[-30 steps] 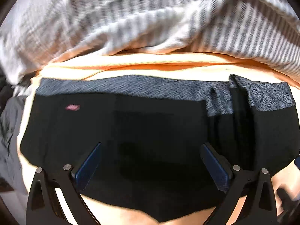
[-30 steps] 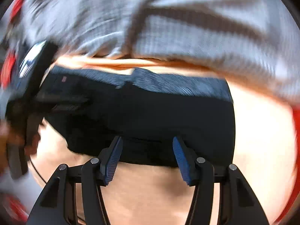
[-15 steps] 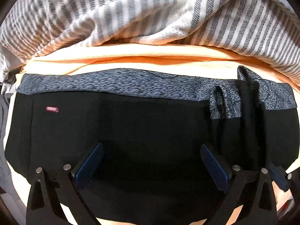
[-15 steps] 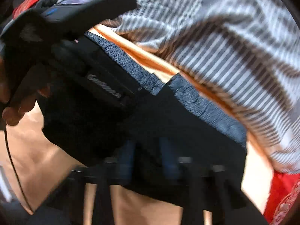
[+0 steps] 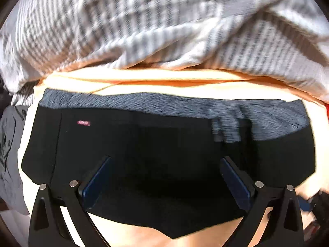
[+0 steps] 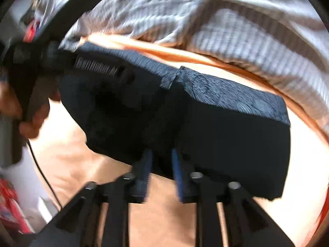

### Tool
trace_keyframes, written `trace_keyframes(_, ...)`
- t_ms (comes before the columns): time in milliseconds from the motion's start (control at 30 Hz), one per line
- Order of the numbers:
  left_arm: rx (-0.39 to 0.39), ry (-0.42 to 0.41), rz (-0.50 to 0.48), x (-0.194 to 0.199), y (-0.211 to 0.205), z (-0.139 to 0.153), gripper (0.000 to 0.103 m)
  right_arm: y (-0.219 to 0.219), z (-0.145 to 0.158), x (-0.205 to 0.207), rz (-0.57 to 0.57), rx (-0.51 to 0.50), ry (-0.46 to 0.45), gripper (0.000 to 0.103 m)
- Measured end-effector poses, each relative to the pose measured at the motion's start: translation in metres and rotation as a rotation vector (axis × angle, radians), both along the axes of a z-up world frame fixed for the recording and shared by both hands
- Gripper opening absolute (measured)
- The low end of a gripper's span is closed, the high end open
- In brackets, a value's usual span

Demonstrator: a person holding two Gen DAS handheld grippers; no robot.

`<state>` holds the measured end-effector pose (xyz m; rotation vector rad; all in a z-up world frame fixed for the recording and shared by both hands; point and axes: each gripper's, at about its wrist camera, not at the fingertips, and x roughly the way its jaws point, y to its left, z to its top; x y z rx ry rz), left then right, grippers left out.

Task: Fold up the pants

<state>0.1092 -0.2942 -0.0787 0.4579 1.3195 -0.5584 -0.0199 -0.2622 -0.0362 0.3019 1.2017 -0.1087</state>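
Observation:
Black pants (image 5: 156, 150) with a grey heathered waistband (image 5: 144, 103) and a small pink label lie folded on an orange sheet (image 5: 164, 78). My left gripper (image 5: 164, 164) hangs over the middle of the pants, jaws wide open and empty. In the right wrist view the same pants (image 6: 226, 133) lie ahead. My right gripper (image 6: 161, 156) sits at their near edge with the jaws close together around a bit of the black cloth. The left gripper's body (image 6: 41, 61), held by a hand, shows at the left of that view.
A grey and white striped blanket (image 5: 164, 24) is bunched along the far side of the sheet. Dark grey clothing (image 5: 8, 144) lies at the left edge. Red fabric (image 6: 12, 205) and a black cable (image 6: 41, 170) lie at the lower left.
My right gripper narrowed from wide open to nearly closed at the pants' near edge. The left gripper stayed open, sweeping closer over the pants and then back.

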Motion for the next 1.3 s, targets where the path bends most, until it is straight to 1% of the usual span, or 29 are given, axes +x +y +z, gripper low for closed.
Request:
trace_keyframes(33,-0.011,0.002,-0.011,-0.002,-0.004,0.004,0.103,-0.01,0.006,-0.006,-0.04,0.007,-0.018,0.04)
trace_keyframes(100,-0.048,0.007,-0.051,-0.009,-0.022,0.015,0.103,-0.039,0.019,-0.023,-0.16,0.023,-0.042,0.04)
trace_keyframes(167,-0.091,0.027,-0.094,-0.022,-0.041,0.021,0.103,-0.073,0.019,-0.039,-0.288,0.095,-0.03,0.038)
trace_keyframes(200,-0.105,0.036,-0.11,-0.027,-0.048,0.022,0.103,-0.095,0.015,-0.051,-0.374,0.156,-0.011,0.027)
trace_keyframes(233,-0.115,0.041,-0.123,-0.031,-0.055,0.023,0.103,-0.109,0.011,-0.06,-0.429,0.186,0.004,0.023)
trace_keyframes(300,-0.12,0.048,-0.136,-0.04,-0.07,0.017,0.103,-0.13,0.006,-0.075,-0.504,0.204,0.024,0.022)
trace_keyframes(367,-0.115,0.067,-0.131,-0.06,-0.082,0.008,0.103,-0.144,0.003,-0.085,-0.544,0.225,0.026,0.022)
trace_keyframes(400,-0.11,0.071,-0.129,-0.062,-0.082,0.001,0.103,-0.146,0.003,-0.086,-0.55,0.24,0.023,0.022)
trace_keyframes(467,-0.07,0.075,-0.128,-0.067,-0.083,-0.015,0.103,-0.15,-0.002,-0.087,-0.56,0.275,0.021,0.022)
trace_keyframes(500,-0.019,0.083,-0.118,-0.066,-0.078,-0.031,0.103,-0.149,-0.006,-0.086,-0.552,0.292,0.027,0.022)
trace_keyframes(533,0.008,0.091,-0.107,-0.065,-0.075,-0.041,0.103,-0.148,-0.012,-0.084,-0.543,0.305,0.036,0.022)
trace_keyframes(567,0.013,0.107,-0.09,-0.062,-0.068,-0.049,0.103,-0.147,-0.019,-0.082,-0.539,0.318,0.045,0.022)
trace_keyframes(600,-0.02,0.137,-0.055,-0.056,-0.058,-0.054,0.103,-0.146,-0.023,-0.081,-0.54,0.33,0.05,0.022)
trace_keyframes(667,-0.034,0.172,-0.01,-0.048,-0.049,-0.057,0.103,-0.15,-0.034,-0.08,-0.553,0.36,0.048,0.022)
trace_keyframes(733,-0.011,0.143,-0.03,-0.048,-0.049,-0.053,0.103,-0.152,-0.035,-0.083,-0.555,0.382,0.035,0.022)
trace_keyframes(800,0.031,0.105,-0.055,-0.05,-0.055,-0.046,0.103,-0.152,-0.033,-0.083,-0.54,0.381,0.039,0.022)
trace_keyframes(867,0.066,0.089,-0.052,-0.049,-0.065,-0.041,0.103,-0.151,-0.029,-0.081,-0.52,0.372,0.057,0.022)
trace_keyframes(967,0.112,0.084,-0.029,-0.05,-0.057,-0.03,0.103,-0.147,-0.021,-0.086,-0.493,0.346,0.085,0.022)
trace_keyframes(1033,0.118,0.094,-0.012,-0.052,-0.038,-0.022,0.103,-0.142,-0.017,-0.087,-0.471,0.335,0.098,0.027)
trace_keyframes(1067,0.123,0.098,-0.004,-0.054,-0.033,-0.018,0.103,-0.139,-0.015,-0.088,-0.46,0.34,0.102,0.035)
trace_keyframes(1100,0.13,0.098,0.006,-0.055,-0.025,-0.014,0.103,-0.137,-0.015,-0.088,-0.453,0.346,0.104,0.048)
trace_keyframes(1133,0.136,0.097,0.016,-0.058,-0.02,-0.011,0.103,-0.133,-0.014,-0.089,-0.445,0.347,0.115,0.055)
trace_keyframes(1167,0.141,0.097,0.036,-0.059,-0.011,-0.006,0.103,-0.129,-0.014,-0.091,-0.435,0.335,0.134,0.065)
trace_keyframes(1233,0.143,0.102,0.074,-0.061,0.008,-0.001,0.103,-0.122,-0.016,-0.094,-0.411,0.328,0.156,0.066)
trace_keyframes(1300,0.137,0.121,0.128,-0.071,0.023,0.001,0.103,-0.116,-0.019,-0.097,-0.387,0.347,0.183,0.066)
